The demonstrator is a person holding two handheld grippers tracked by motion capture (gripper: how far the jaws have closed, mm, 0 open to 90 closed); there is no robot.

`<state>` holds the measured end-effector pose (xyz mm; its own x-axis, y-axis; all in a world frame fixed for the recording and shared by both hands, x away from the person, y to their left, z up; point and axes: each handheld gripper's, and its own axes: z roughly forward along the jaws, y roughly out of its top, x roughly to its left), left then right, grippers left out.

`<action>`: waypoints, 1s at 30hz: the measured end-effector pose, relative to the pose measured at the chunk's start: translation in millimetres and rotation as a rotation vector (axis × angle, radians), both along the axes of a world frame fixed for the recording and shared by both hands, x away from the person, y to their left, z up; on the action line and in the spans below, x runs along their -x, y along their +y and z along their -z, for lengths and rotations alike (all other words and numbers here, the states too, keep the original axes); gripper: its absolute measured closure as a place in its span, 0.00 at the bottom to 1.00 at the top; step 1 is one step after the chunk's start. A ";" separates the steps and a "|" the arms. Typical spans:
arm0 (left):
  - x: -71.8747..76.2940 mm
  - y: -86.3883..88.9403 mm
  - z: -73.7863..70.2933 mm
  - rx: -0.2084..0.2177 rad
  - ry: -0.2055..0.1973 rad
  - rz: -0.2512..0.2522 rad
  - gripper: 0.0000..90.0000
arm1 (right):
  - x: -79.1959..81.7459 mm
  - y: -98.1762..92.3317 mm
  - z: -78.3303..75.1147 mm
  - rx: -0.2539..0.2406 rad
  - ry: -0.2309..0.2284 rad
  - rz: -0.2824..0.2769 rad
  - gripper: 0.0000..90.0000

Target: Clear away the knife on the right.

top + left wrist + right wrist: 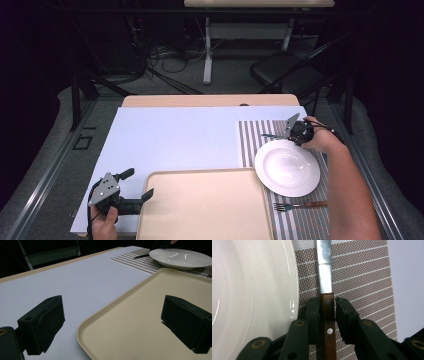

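A knife with a wooden handle and a steel blade lies on a striped placemat, just beyond a white plate. My right gripper straddles the handle; one pad touches the wood and a thin gap shows at the other. From above, this gripper sits at the plate's far rim, with the blade poking out to the left. My left gripper hovers open at the near-left corner of a beige tray. In its own view the left gripper holds nothing.
A fork with a wooden handle lies on the placemat in front of the plate. A pale blue sheet covers the tabletop. A chair and another table stand beyond the far edge.
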<state>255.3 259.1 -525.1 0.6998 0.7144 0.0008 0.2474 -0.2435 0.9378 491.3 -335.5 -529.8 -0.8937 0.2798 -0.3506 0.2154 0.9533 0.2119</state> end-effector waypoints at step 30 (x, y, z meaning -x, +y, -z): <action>-0.1 0.0 0.0 -0.006 0.002 -0.001 0.06 | -1.2 7.0 -1.8 0.074 0.024 -0.054 0.86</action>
